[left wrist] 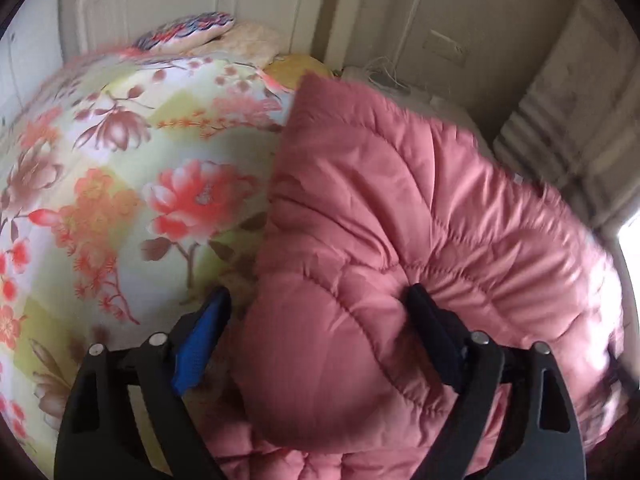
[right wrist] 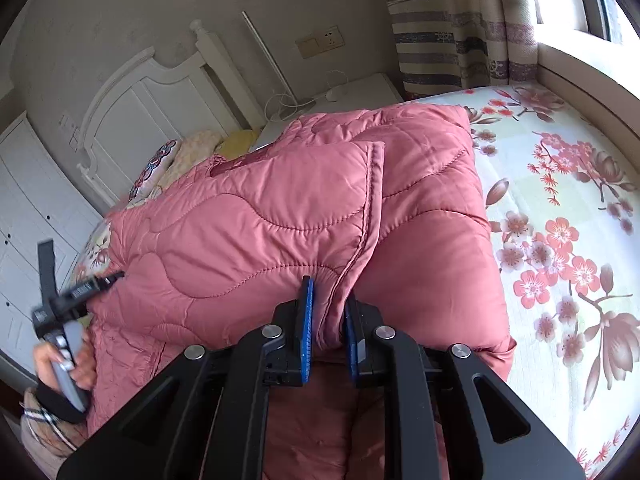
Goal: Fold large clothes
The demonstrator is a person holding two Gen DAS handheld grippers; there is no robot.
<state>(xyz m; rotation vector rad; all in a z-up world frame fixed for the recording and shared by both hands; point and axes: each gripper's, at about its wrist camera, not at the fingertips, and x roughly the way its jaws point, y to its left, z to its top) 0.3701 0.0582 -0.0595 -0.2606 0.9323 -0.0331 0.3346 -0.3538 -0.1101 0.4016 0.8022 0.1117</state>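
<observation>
On a floral-sheeted bed point(right wrist: 568, 184) lies a pink quilted coat point(right wrist: 280, 216) — puffy, light, likely slippery. The right gripper point(right wrist: 328, 320) pinches a fold beside its front edge; the left gripper point(left wrist: 316, 312) straddles bunched padding, jaws spread, not clamped — hems offer firmer holds.

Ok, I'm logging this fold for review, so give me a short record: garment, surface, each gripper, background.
garment: pink quilted coat, partly folded, one layer lying over another
surface: bed with floral sheet
right gripper: shut on a fold of the coat
left gripper: jaws wide, coat bulging between them, grip not clear
background: white headboard, pillows, striped curtain by the window
</observation>
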